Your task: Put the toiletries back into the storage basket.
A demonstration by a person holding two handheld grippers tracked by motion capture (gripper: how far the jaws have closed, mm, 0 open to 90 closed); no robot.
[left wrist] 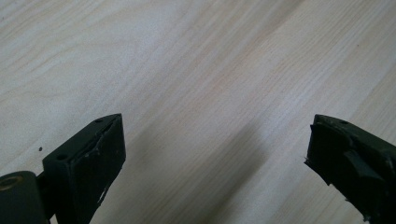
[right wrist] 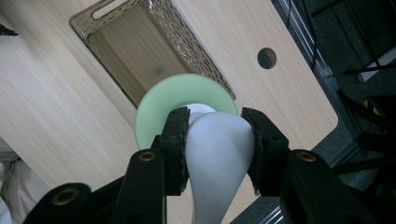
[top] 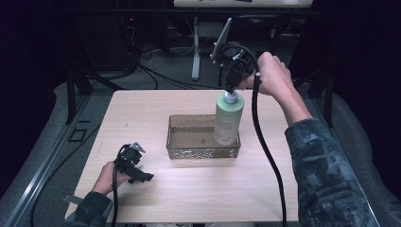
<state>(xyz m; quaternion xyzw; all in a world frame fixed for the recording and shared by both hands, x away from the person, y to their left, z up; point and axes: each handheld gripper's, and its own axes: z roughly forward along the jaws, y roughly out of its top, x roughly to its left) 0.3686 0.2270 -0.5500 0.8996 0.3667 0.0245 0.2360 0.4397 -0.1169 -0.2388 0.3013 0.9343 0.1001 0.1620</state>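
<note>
1 hand-held gripper (right wrist: pixel 215 140) clamps the bottle's pump (right wrist: pixel 217 158) over the tray (top: pixel 203 152); the other hand-held gripper (left wrist: pixel 215 154) gapes empty.

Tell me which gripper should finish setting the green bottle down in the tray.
Right. The right gripper is already shut on the pump head of the green bottle, over the tray. The left gripper rests open on the table, far off.

A light wooden table (top: pixel 156 189) is carrying the things, its grain running lengthwise in pale streaks. 1 shallow rectangular tray (top: pixel 202 152) with perforated metal walls is sitting directly on it, near the middle, its long side facing the person. In the right gripper view, a small round hole (right wrist: pixel 266 57) is showing in the tabletop, close to the edge and well apart from the tray.
</note>
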